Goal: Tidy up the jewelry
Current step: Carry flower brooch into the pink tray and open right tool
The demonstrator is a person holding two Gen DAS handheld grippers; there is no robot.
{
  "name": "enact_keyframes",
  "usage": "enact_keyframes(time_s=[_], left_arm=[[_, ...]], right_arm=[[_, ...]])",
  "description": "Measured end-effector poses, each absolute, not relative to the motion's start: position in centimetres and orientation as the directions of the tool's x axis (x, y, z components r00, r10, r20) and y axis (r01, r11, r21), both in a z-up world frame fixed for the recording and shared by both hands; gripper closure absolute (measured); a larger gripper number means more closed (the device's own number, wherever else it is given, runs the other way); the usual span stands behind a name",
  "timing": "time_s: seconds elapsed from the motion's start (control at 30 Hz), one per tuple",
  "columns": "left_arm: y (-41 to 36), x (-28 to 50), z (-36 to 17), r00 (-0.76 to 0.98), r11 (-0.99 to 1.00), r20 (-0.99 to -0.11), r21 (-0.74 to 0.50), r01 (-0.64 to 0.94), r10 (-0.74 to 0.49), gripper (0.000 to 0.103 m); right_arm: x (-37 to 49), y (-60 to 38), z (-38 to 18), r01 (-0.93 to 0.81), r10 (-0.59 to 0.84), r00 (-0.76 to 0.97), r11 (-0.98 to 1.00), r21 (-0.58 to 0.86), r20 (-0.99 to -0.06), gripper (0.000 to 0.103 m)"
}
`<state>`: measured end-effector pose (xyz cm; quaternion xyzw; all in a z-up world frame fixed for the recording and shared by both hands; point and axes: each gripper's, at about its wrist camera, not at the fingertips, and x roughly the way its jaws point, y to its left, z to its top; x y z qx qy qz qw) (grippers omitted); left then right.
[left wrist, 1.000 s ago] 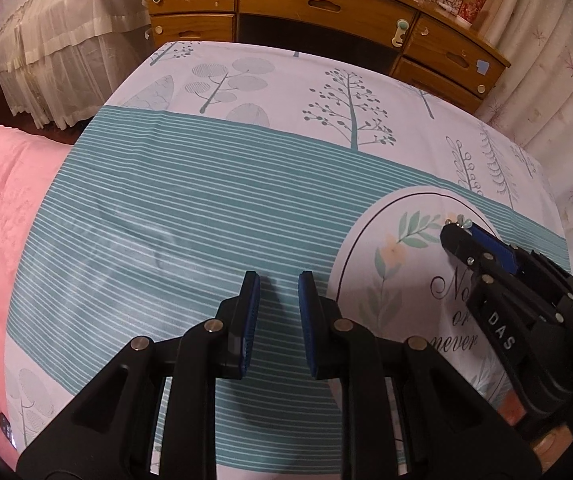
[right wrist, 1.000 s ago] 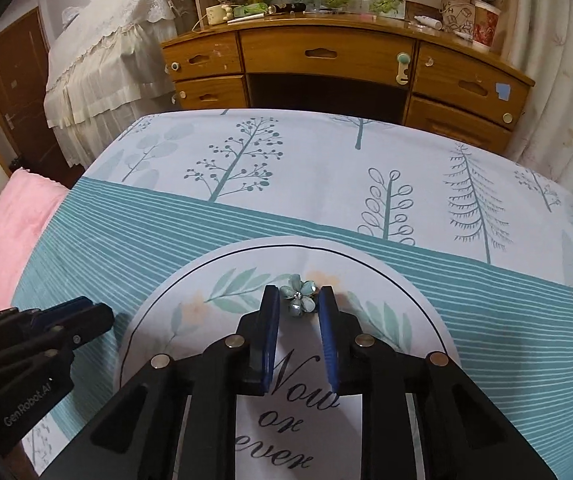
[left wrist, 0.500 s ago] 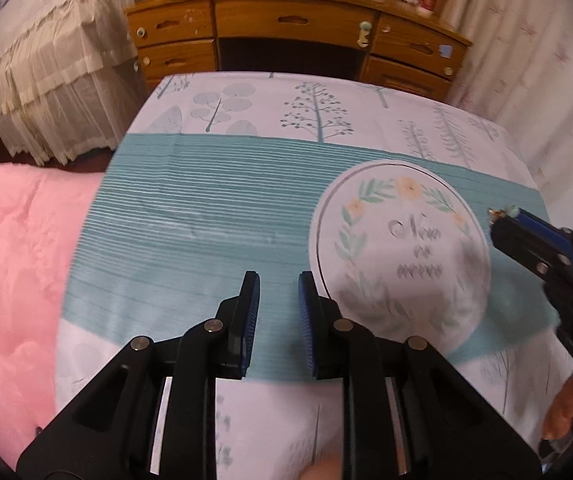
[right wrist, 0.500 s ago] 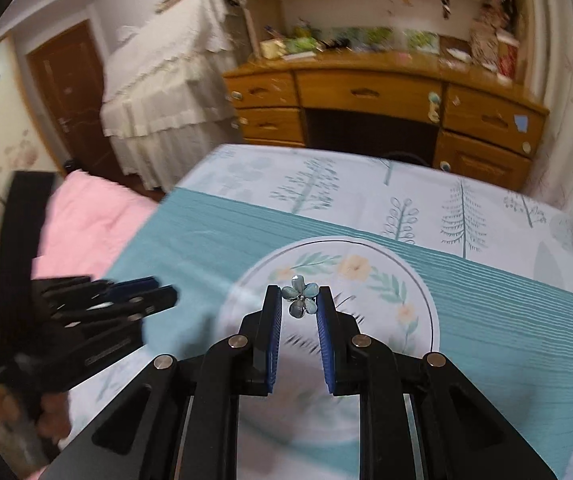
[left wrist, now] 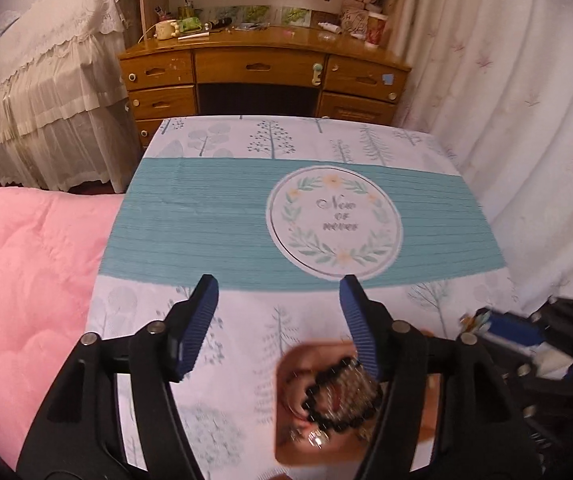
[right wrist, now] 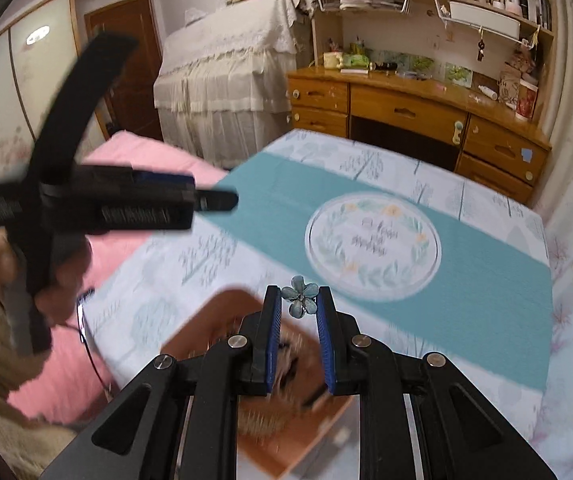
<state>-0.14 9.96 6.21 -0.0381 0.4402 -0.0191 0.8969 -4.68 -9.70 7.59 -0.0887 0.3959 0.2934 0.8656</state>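
- Right wrist view puts my right gripper (right wrist: 299, 307) first: the two blue pads are drawn in on a small blue flower brooch (right wrist: 300, 300), pinched at its sides with the petals standing just past the tips.
- My left gripper (left wrist: 278, 294) is spread wide and has nothing between its pads; it hangs above the near edge of the tablecloth (left wrist: 214, 216).
- I judge the brooch light, hard and a little slick, with thin petals that could chip or bend. The hold belongs low on its body, not on a petal edge, and the squeeze should be gentle.
- Directly below and near me lies a brown tray (right wrist: 198, 344). In it sits a blurred heap of jewelry (left wrist: 340, 396): dark beads and pale sparkly pieces, as far as I can tell.
- That heap fills much of the tray, so a dropped brooch may tangle in it; a bare brown patch looks safer.
- Farther out, the round printed emblem (right wrist: 372, 240) lies on the cloth's teal band.
- Beyond the cloth stands a wooden desk (right wrist: 418, 116); pink bedding (left wrist: 26, 272) lies to the left.
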Motion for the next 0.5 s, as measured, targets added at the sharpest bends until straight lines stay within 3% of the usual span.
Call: enact_keyframes(time_s=[0.5], left_arm=[[7.0,-5.8,-0.3,0.502,0.985,-0.855,-0.171,-0.033,-0.132,0.034]], right_arm=[[-10.0,-11.1,0.8,-0.528,0.370,0.370,0.839,0.135,-0.852,0.084]])
